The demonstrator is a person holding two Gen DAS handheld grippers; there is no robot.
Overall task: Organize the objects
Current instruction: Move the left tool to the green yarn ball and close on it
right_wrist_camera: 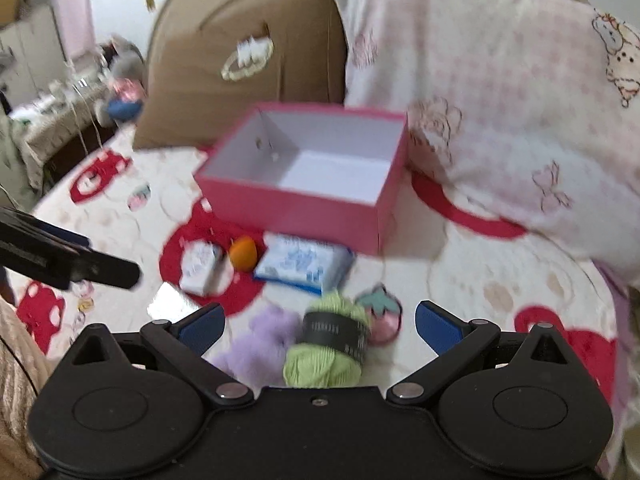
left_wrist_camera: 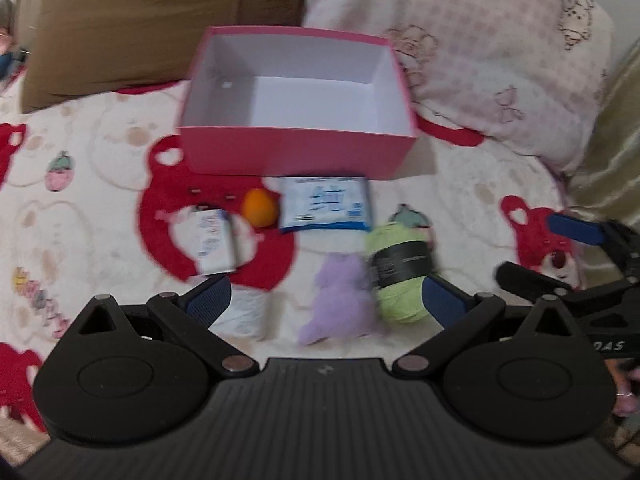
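An empty pink box (left_wrist_camera: pixel 296 152) (right_wrist_camera: pixel 296 212) with a white inside stands on the bed. In front of it lie a small white carton (left_wrist_camera: pixel 214 240) (right_wrist_camera: pixel 200 266), an orange egg-shaped object (left_wrist_camera: pixel 260 208) (right_wrist_camera: pixel 242 254), a white and blue tissue pack (left_wrist_camera: pixel 326 204) (right_wrist_camera: pixel 302 264), a green yarn ball (left_wrist_camera: pixel 400 272) (right_wrist_camera: pixel 326 344) with a black band, and a purple plush toy (left_wrist_camera: pixel 340 300) (right_wrist_camera: pixel 260 344). My left gripper (left_wrist_camera: pixel 326 300) is open above the plush and yarn. My right gripper (right_wrist_camera: pixel 318 326) is open over the yarn, holding nothing; it also shows at the right edge (left_wrist_camera: pixel 560 252) of the left wrist view.
The bed cover (left_wrist_camera: pixel 100 168) is cream with red bear prints. A brown pillow (left_wrist_camera: pixel 152 28) and a pink-patterned pillow (left_wrist_camera: pixel 480 48) lie behind the box. A white flat item (left_wrist_camera: pixel 250 312) lies near my left fingertip. Cluttered furniture (right_wrist_camera: pixel 52 100) stands at the far left.
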